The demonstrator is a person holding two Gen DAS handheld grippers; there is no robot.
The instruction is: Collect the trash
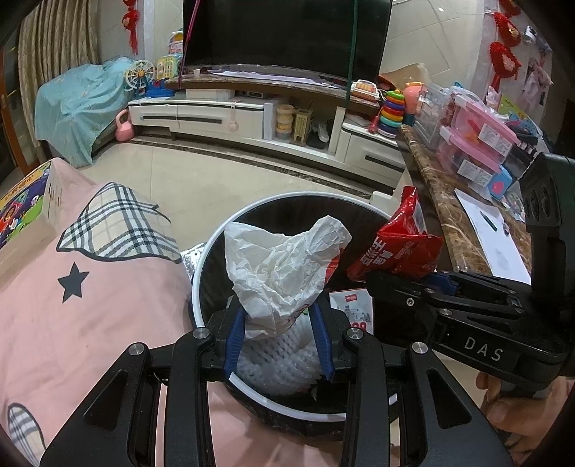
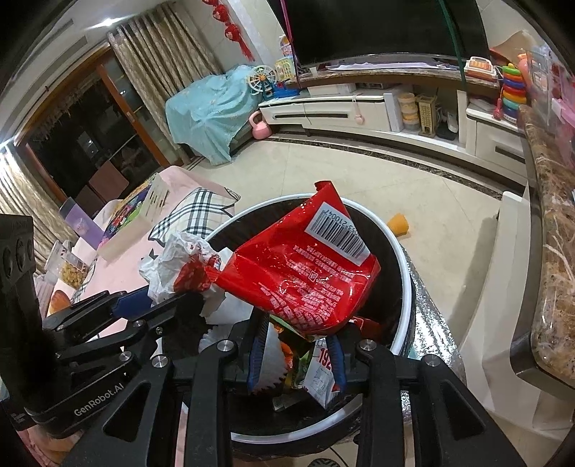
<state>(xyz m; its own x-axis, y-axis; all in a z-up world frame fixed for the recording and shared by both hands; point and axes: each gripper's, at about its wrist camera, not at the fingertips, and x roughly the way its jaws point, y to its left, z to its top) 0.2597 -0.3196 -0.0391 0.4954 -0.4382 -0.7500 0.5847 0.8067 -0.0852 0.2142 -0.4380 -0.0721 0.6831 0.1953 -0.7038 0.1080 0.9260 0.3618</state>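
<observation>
The left gripper [image 1: 280, 345] sits closest, its blue pads pinching the bottom of a crumpled white plastic bag [image 1: 284, 266] that stands up just above the open mouth of the trash bin [image 1: 212, 251]. Right beside it, to its right, the right gripper [image 2: 298, 352] is clamped on the lower edge of a shiny red snack wrapper [image 2: 305, 273] with a white barcode label, which hangs over the same bin. A hand [image 1: 517, 413] shows at the lower right of the left wrist view, wrapped around that right gripper's handle.

Below both sets of fingers the round black bin with its white rim already holds white foam netting [image 1: 284, 363] and a printed carton [image 2: 320, 370] among other scraps. To the left of the left gripper the bin touches a pink bedcover [image 1: 90, 305] printed with a dark star and plaid patches, with a colourful box [image 1: 25, 212] lying on it further out. To the right of the right gripper runs a brown marble counter [image 1: 449, 201] carrying pink storage boxes [image 1: 478, 143].

Beyond the bin the pale tiled floor [image 2: 323, 172] opens out; an orange cup [image 2: 398, 224] lies on it. Further on stand a white TV cabinet [image 1: 222, 115] with a stacking-ring toy [image 1: 391, 111] on it, a big dark television [image 1: 287, 32] and a pink kettlebell [image 1: 124, 126] beside something draped in a blue sheet [image 1: 79, 107].
</observation>
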